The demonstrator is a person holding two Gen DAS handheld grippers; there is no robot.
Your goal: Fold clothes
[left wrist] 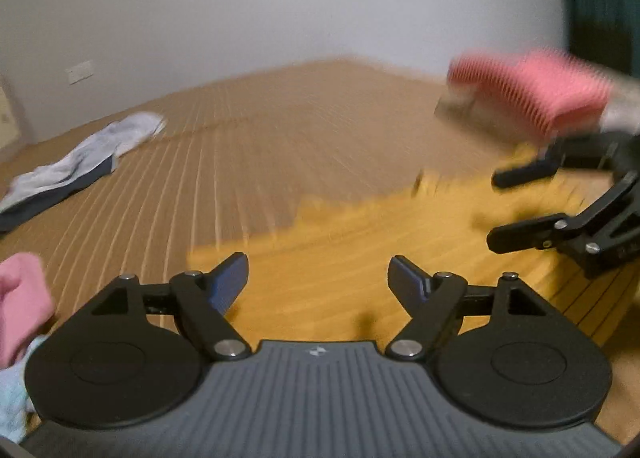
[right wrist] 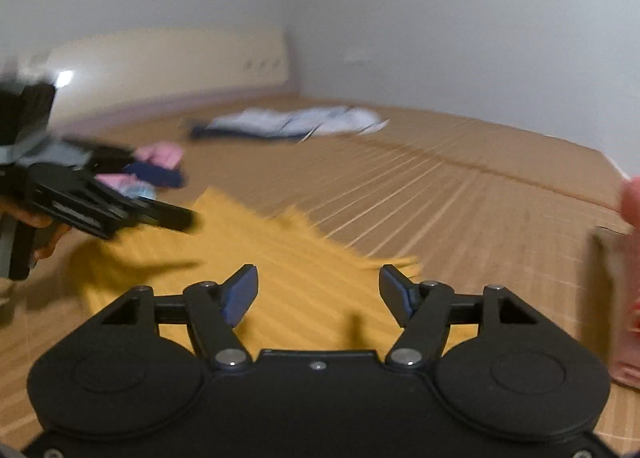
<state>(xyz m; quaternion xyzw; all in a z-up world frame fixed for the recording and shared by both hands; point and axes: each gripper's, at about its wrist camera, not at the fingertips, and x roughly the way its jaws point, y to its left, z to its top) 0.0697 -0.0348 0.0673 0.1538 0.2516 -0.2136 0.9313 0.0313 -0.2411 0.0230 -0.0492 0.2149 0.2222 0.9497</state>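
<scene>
I am holding both my left gripper [left wrist: 318, 278] and right gripper [right wrist: 318, 290] with jaws wide and empty above the mustard-yellow knit garment [left wrist: 360, 242], readying another fold.

The flat mustard-yellow cloth [left wrist: 360, 226] past the open jaws is smeared by blur, and its near edge hides under the gripper body. The fuzzy pink comb-like thing [left wrist: 532, 92], up and right of the jaws, is too blurred to name. The soft pink cloth [left wrist: 20, 306], left of the jaws, is cut off.
</scene>
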